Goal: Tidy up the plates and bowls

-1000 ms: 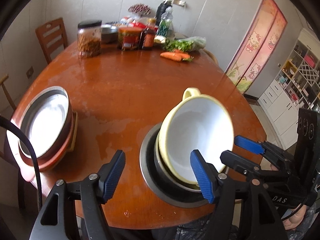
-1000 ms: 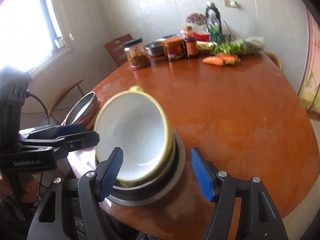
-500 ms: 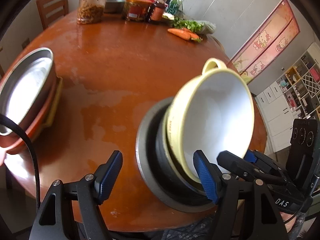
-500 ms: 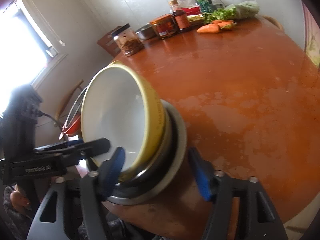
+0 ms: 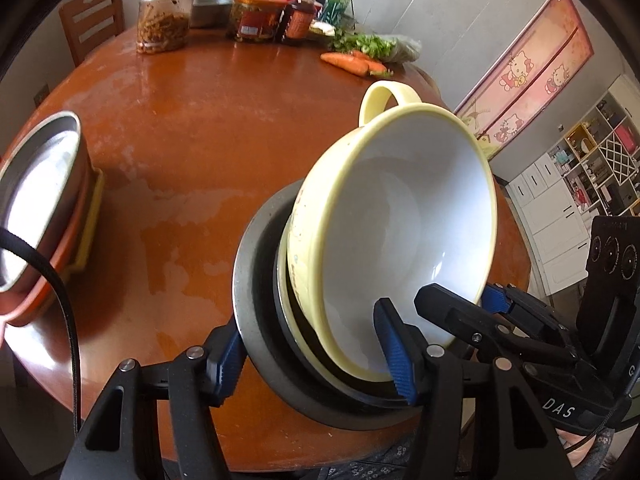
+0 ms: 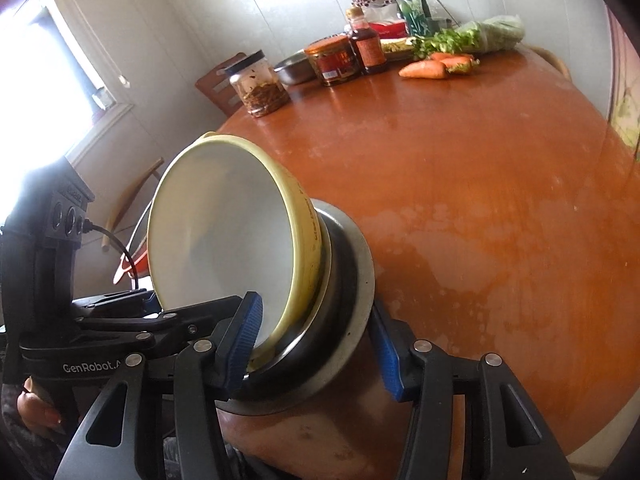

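A stack of bowls is tilted up off the brown table: a yellow bowl with a white inside (image 5: 400,232) (image 6: 224,236) nested in a dark bowl and a grey metal bowl (image 5: 260,280) (image 6: 348,280). My left gripper (image 5: 316,348) is closed across the stack's near rim, one pad under the metal bowl, one inside the yellow bowl. My right gripper (image 6: 316,340) grips the same stack from the other side. A second stack, a steel bowl in an orange plate (image 5: 36,200), sits at the table's left edge.
At the far side of the table (image 5: 200,120) stand a jar of dried food (image 5: 164,16), a red-labelled jar (image 5: 252,18), bottles, a steel bowl (image 5: 210,8), greens and carrots (image 5: 352,62). Wooden chairs (image 5: 90,20) stand behind the table.
Both grippers have closed onto the bowl stack from opposite sides. The stack has tipped up from lying flat on the table to steeply tilted.
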The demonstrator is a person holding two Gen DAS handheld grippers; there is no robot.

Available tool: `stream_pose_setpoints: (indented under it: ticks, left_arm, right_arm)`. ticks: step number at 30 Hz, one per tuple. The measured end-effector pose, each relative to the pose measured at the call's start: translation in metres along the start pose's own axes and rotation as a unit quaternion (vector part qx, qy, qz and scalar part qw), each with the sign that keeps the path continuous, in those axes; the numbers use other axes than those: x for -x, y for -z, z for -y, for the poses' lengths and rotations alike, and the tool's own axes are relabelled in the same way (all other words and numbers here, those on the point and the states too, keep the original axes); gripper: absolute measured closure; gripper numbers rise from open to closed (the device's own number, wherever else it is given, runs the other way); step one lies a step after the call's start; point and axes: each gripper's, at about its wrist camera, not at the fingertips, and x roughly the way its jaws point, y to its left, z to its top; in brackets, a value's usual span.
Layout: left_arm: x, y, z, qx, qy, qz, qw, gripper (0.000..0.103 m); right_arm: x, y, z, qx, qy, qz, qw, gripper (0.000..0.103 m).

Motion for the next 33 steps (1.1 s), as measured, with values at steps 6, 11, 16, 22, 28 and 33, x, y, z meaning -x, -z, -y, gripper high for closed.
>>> stream_pose_setpoints:
  ticks: [6, 11, 16, 22, 28, 33]
  left_arm:
    - [0.029, -0.012, -0.01, 0.003, -0.01, 0.029, 0.9995, 0.043]
    - [0.056, -0.017, -0.026, 0.012, -0.018, 0.054, 0.9983, 0.043]
    - [0.081, -0.022, -0.043, 0.02, -0.034, 0.079, 0.9961, 0.043]
    - [0.106, -0.026, -0.069, 0.037, -0.049, 0.101, 0.993, 0.043]
    - [0.124, -0.027, -0.09, 0.053, -0.054, 0.119, 0.99, 0.043]
    - [0.14, -0.028, -0.101, 0.057, -0.063, 0.135, 0.9871, 0.043]
  right_arm:
    - [0.0, -0.021, -0.019, 0.022, -0.009, 0.015, 1.0, 0.048]
    - [-0.005, -0.042, -0.043, 0.044, -0.024, 0.025, 0.998, 0.048]
    - [-0.012, -0.058, -0.071, 0.066, -0.041, 0.031, 0.996, 0.048]
    - [-0.023, -0.074, -0.102, 0.09, -0.06, 0.035, 0.994, 0.048]
    - [-0.034, -0.085, -0.13, 0.108, -0.074, 0.034, 0.991, 0.048]
    - [-0.038, -0.092, -0.153, 0.127, -0.08, 0.041, 0.988, 0.048]
